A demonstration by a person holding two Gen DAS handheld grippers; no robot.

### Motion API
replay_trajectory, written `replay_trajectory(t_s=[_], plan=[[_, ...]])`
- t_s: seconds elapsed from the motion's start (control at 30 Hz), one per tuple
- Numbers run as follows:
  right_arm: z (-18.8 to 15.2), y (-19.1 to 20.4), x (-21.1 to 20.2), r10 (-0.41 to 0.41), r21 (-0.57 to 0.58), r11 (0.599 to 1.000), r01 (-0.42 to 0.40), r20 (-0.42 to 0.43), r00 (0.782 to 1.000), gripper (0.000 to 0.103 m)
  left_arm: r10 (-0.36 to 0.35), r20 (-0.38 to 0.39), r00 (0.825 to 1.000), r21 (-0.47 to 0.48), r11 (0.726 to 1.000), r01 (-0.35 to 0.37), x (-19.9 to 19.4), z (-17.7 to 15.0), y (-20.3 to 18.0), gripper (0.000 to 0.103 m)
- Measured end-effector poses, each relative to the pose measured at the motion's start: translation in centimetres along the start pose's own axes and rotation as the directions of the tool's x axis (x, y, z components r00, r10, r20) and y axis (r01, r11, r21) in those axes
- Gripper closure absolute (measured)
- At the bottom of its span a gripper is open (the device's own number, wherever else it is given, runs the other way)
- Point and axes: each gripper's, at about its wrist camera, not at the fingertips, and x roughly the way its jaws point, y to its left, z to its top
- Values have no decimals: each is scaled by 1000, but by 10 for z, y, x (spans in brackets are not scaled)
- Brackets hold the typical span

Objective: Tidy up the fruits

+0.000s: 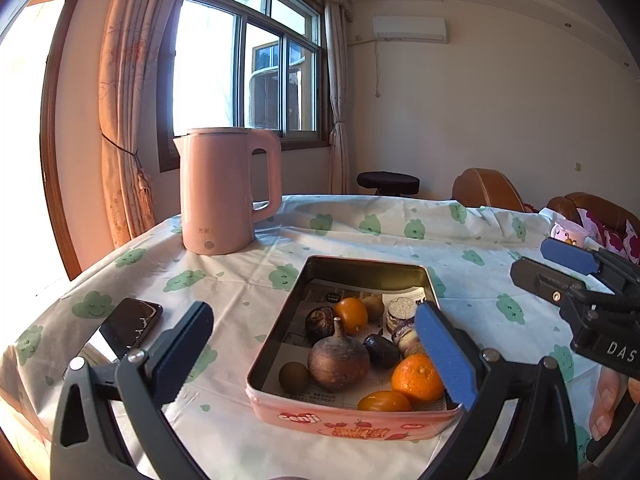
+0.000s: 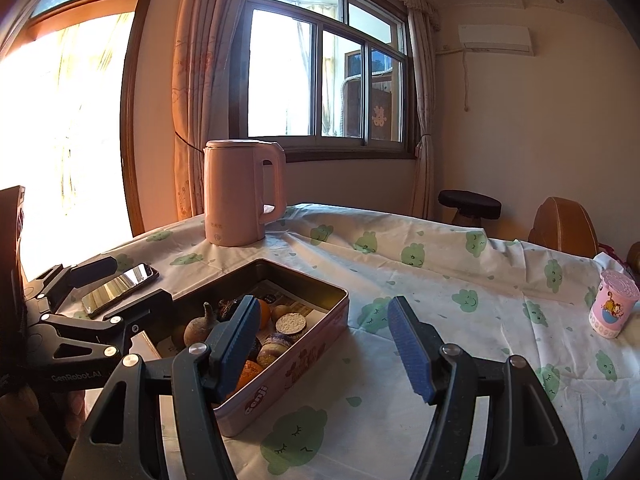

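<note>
A pink tin (image 1: 276,334) lined with newspaper lies on the tablecloth and holds several fruits. Among them are a mandarin (image 1: 416,378), a big brown fruit with a stem (image 1: 338,362), a small orange fruit (image 1: 352,314) and a kiwi (image 1: 294,376). My left gripper (image 1: 318,350) hovers at the tin's near end, jaws wide open and holding nothing. The right gripper (image 2: 322,348) is open over bare cloth just right of the tin (image 2: 304,356), with nothing between its fingers. It also shows at the right edge of the left wrist view as the right gripper (image 1: 550,266).
A pink kettle (image 1: 224,196) stands behind the tin at the back left. A phone (image 1: 128,324) lies left of the tin. A pink cup (image 2: 614,304) stands far right on the table. Brown chairs (image 2: 564,228) and a dark stool (image 2: 470,202) stand beyond the table.
</note>
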Motion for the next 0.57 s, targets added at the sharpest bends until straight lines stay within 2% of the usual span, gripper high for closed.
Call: replay_trajectory(t_s=[0.4, 0.57], plan=[[-3, -4, -1, -19, -6, 1000, 19, -2, 1000, 35, 0, -24, 1000, -8, 1000, 0, 6, -4, 0, 0], [-8, -24, 0, -74, -2, 997, 74, -34, 997, 35, -5, -11, 1000, 0, 1000, 5, 2, -6, -1, 0]])
